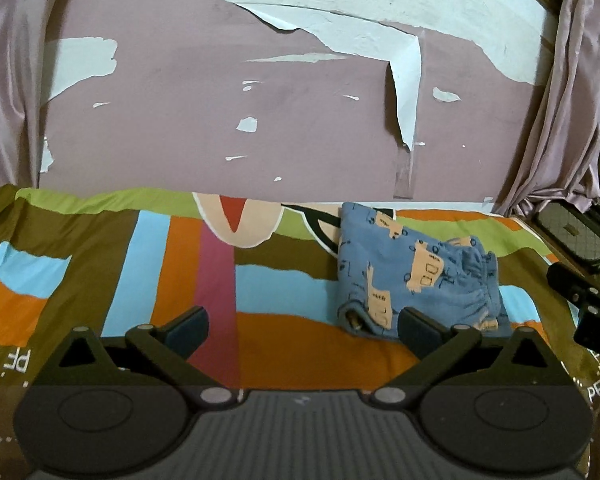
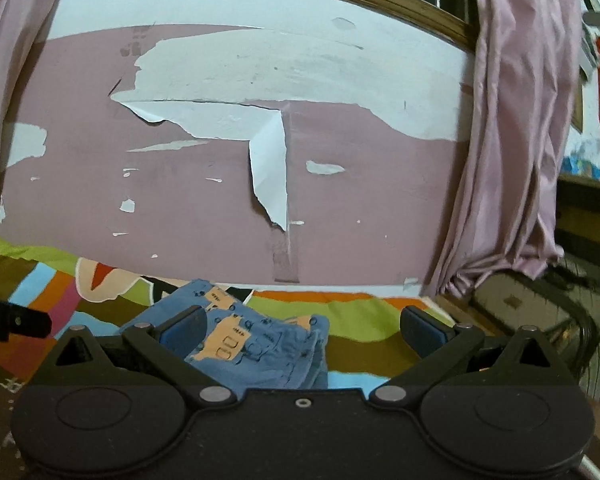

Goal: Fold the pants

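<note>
I judge the folding all but done: on the striped bed, below the peeling wall, the pants lie as a compact blue bundle at about two o'clock in the left wrist view and at roughly eleven o'clock, low, in the right wrist view, so my next move would call only for a light press or squaring of the stack, if anything. The pants are blue with peach vehicle prints, folded into several layers, the gathered waistband edges stacked along the right side. My left gripper and right gripper both hover with jaws wide and holding nothing.
</note>
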